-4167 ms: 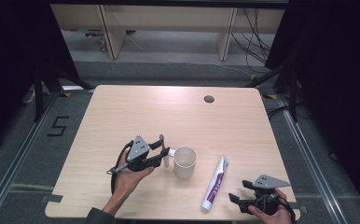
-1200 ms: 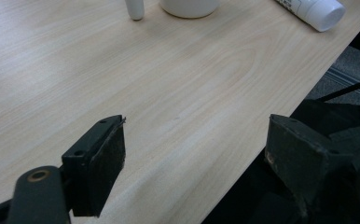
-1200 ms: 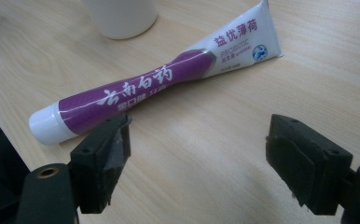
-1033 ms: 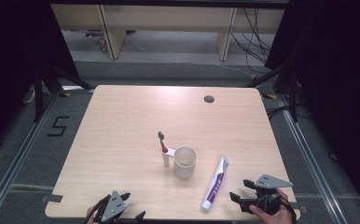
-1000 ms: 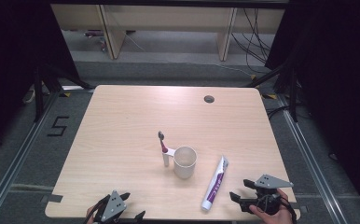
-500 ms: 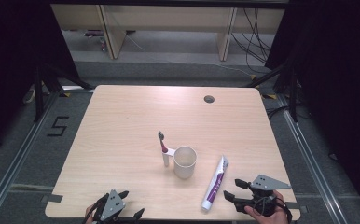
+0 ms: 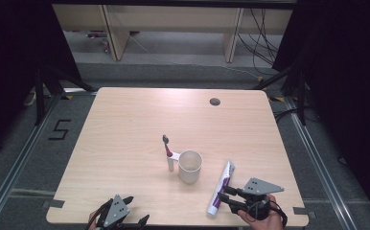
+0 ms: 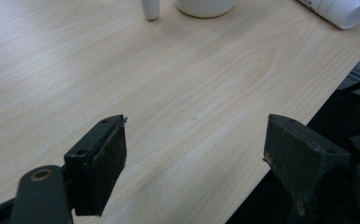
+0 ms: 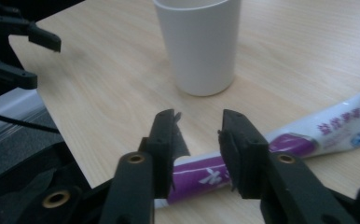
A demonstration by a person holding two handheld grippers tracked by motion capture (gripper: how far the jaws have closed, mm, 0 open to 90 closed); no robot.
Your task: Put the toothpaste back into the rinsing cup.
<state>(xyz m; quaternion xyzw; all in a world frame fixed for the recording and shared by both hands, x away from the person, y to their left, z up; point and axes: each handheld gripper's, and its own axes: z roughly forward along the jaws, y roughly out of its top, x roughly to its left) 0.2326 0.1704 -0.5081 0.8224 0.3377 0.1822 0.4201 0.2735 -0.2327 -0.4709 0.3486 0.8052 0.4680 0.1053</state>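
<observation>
Our grippers at the near table edge

Our left gripper (image 7: 134, 222) gapes wide; our right gripper (image 9: 197, 133), jaws part-spread, hovers over the white-and-purple toothpaste tube (image 9: 308, 133).

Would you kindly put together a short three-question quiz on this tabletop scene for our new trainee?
1. True or false: the toothbrush stands upright beside the white cup.
2. Which gripper has its jaws hovering over the toothpaste tube? A) left gripper B) right gripper
3. Fill in: the left gripper's jaws are spread wide and hold ____.

Key: 1 true; 2 B; 3 nothing.
</observation>
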